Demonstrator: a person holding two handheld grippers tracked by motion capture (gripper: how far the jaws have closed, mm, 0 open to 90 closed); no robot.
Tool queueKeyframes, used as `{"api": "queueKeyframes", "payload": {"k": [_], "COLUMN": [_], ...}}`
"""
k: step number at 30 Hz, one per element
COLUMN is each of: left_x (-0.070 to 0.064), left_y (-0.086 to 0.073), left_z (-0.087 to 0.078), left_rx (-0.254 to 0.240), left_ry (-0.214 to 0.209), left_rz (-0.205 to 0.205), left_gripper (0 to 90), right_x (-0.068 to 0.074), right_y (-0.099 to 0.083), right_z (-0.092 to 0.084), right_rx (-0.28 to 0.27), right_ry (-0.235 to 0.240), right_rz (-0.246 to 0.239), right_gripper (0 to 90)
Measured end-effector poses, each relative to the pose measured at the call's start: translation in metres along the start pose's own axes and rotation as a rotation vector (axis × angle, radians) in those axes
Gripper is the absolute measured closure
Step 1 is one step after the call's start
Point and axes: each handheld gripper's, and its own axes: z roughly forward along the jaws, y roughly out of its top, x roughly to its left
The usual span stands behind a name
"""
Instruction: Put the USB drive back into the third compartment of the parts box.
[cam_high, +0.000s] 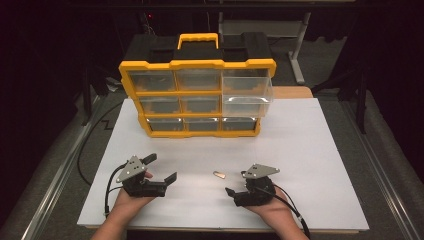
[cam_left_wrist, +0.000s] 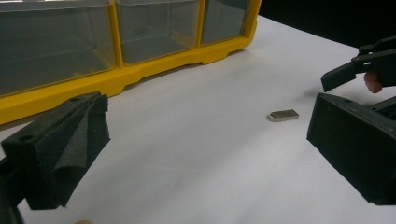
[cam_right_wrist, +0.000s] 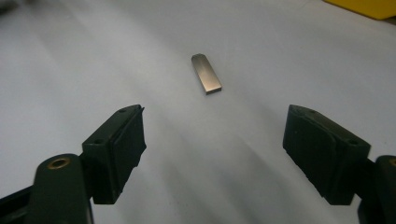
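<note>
Small flat metal bar (cam_right_wrist: 206, 73), silvery, one end rounded, lying flat on white worktop (cam_right_wrist: 280, 56). Upper centre of right gripper view, ahead of right gripper (cam_right_wrist: 212, 149) jaws, untouched. Jaws spread.

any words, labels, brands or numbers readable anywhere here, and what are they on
None can be read.
The yellow and black plastic drawer organiser shows no legible label or brand on its frame or clear drawers.
The small flat silver metal piece on the white table sheet is blank.
The black jaws of the left gripper and right gripper carry no marking.
</note>
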Motion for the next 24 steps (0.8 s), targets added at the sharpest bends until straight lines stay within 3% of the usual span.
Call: {"api": "queueKeyframes", "payload": {"k": [12, 24], "left_x": [0.001, 0.001], "left_y": [0.000, 0.000], "left_z": [0.002, 0.002], "left_rx": [-0.005, -0.005], "left_ry": [-0.004, -0.008], "left_rz": [-0.005, -0.002], "left_gripper": [0.2, 0.2], "right_x": [0.000, -0.001], "right_y": [0.024, 0.040], "right_z": [0.023, 0.040], "right_rx": [0.054, 0.087], "right_ry": [0.000, 0.030], "right_rz": [-0.058, -0.119], "right_gripper": [35.5, 59.6]}}
